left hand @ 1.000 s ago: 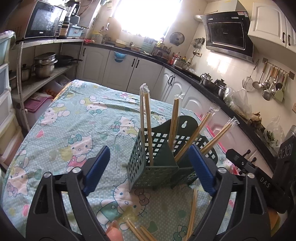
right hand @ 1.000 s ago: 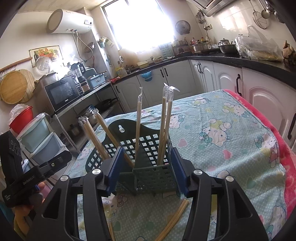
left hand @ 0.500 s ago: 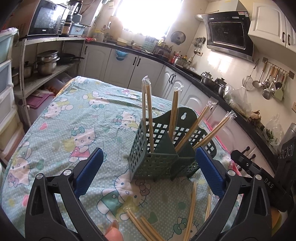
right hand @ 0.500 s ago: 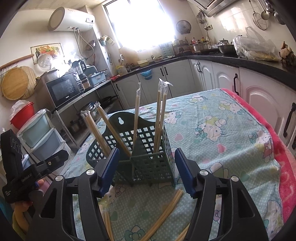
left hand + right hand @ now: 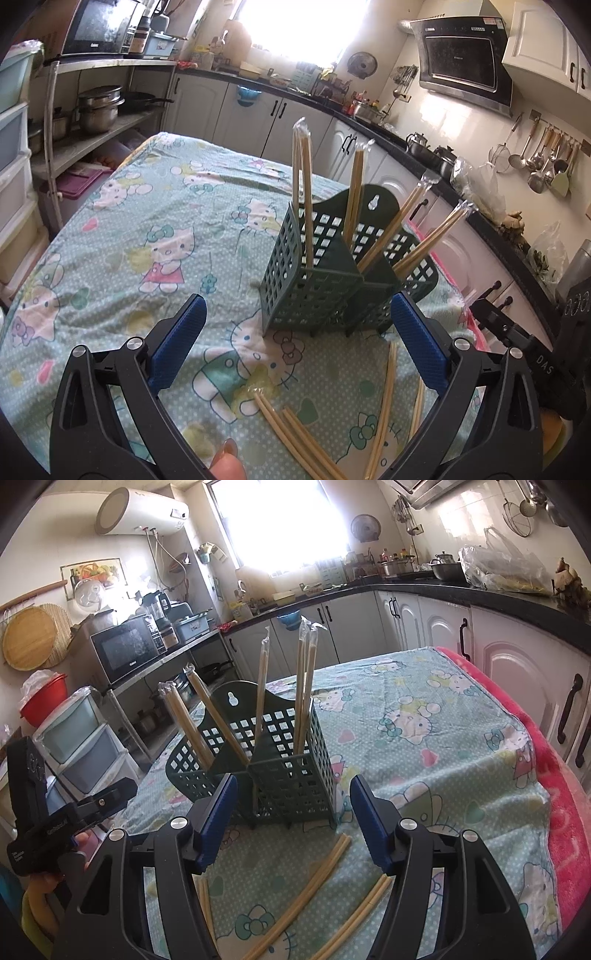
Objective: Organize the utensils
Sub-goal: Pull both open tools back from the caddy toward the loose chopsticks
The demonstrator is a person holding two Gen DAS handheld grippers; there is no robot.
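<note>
A dark green slotted caddy point(image 5: 314, 295) point(image 5: 295, 779) stands upright on the cartoon-cat tablecloth. Several plastic-wrapped chopstick pairs point(image 5: 303, 192) point(image 5: 306, 679) stand in its compartments, some leaning outward. More wrapped chopsticks point(image 5: 295, 428) point(image 5: 317, 875) lie loose on the cloth in front of it. My left gripper point(image 5: 297, 306) is wide open just short of the caddy, with nothing between its blue pads. My right gripper point(image 5: 293, 784) is open too, close to the caddy's near face and not touching it.
The cloth-covered table point(image 5: 110, 258) drops off at its left edge toward a metal shelf with pots point(image 5: 96, 110) and plastic drawers point(image 5: 81, 738). A pink blanket point(image 5: 546, 775) hangs over the right edge beside white cabinets. A fingertip point(image 5: 227, 461) shows at the bottom.
Both grippers have drawn back from the caddy and their jaws stand wider. More of the loose chopsticks on the cloth now show in front of the caddy.
</note>
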